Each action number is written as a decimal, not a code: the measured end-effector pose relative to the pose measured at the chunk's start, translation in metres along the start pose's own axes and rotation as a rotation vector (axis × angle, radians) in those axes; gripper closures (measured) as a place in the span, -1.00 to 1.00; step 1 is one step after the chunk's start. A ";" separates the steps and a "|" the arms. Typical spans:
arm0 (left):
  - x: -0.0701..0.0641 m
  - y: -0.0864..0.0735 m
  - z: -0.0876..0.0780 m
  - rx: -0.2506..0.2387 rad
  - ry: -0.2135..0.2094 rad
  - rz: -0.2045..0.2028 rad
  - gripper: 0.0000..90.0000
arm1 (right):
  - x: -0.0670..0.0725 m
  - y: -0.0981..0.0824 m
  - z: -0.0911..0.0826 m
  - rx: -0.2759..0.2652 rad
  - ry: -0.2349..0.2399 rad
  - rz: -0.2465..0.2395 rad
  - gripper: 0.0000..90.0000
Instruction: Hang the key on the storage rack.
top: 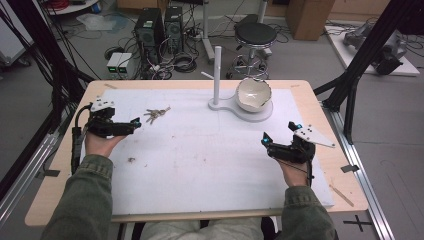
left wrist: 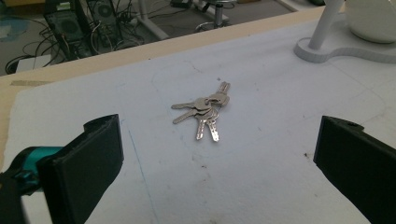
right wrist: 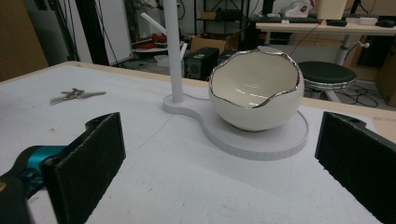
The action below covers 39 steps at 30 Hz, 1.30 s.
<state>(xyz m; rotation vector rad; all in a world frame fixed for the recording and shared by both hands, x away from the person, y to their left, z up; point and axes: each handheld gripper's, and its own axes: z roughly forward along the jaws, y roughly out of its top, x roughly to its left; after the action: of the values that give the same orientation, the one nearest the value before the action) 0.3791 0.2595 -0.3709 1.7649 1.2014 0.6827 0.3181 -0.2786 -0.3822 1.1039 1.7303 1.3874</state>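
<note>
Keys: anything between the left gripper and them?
Nothing visible. The left gripper is open and faces the keys across bare white mat; the stand and bowl sit off to the side.

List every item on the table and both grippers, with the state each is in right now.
left gripper: open, jaws wide apart, holding nothing, aimed at the keys.
right gripper: open, holding nothing, facing the bowl.
bunch of keys: lying flat on the white mat, fanned out, untouched.
eggshell-shaped bowl: upright on the round end of the stand, empty.
white stand: post upright, nothing hanging on its peg.
white mat: flat, lightly marked.
</note>
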 end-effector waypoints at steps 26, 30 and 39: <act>-0.016 0.051 0.048 0.116 -0.046 0.101 -0.96 | -0.004 -0.002 -0.003 0.005 -0.009 0.013 -0.99; -0.016 0.055 0.054 0.132 -0.035 0.113 -0.96 | -0.004 -0.002 -0.004 0.005 -0.006 0.017 -0.99; -0.010 0.061 0.074 0.157 -0.030 0.106 -0.96 | -0.007 -0.003 -0.005 0.006 -0.003 0.033 -0.99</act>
<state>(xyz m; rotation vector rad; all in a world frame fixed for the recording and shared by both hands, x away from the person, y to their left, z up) 0.4625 0.2151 -0.3521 1.9740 1.1738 0.6351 0.3161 -0.2872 -0.3836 1.1420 1.7218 1.4007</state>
